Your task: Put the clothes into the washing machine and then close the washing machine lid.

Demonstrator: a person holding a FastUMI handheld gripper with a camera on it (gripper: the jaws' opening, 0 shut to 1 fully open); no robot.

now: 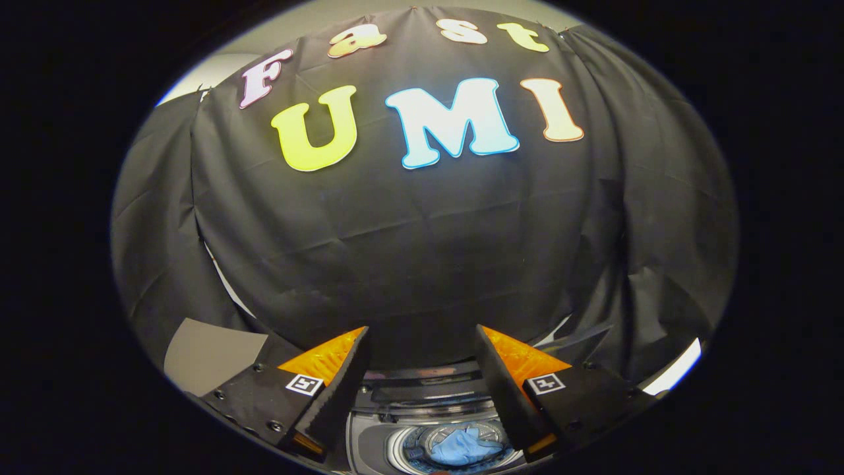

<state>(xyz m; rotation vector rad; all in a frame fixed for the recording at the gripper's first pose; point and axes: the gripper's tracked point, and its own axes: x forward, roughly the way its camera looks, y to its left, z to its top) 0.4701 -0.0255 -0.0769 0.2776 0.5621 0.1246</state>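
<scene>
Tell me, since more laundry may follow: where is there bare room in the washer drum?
The open tongs hold nothing. The blue cloth covers the middle of the drum; a bare ring lies between cloth and drum wall. Crowded spot: the middle.

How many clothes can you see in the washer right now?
1: a blue cloth lies in the washer drum, below the open, empty tongs. More may be hidden under it.

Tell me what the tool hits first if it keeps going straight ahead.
Probably the black cloth wall. The open tool points at it with nothing between; depth is unclear. The washer with the blue cloth lies below that line.
</scene>
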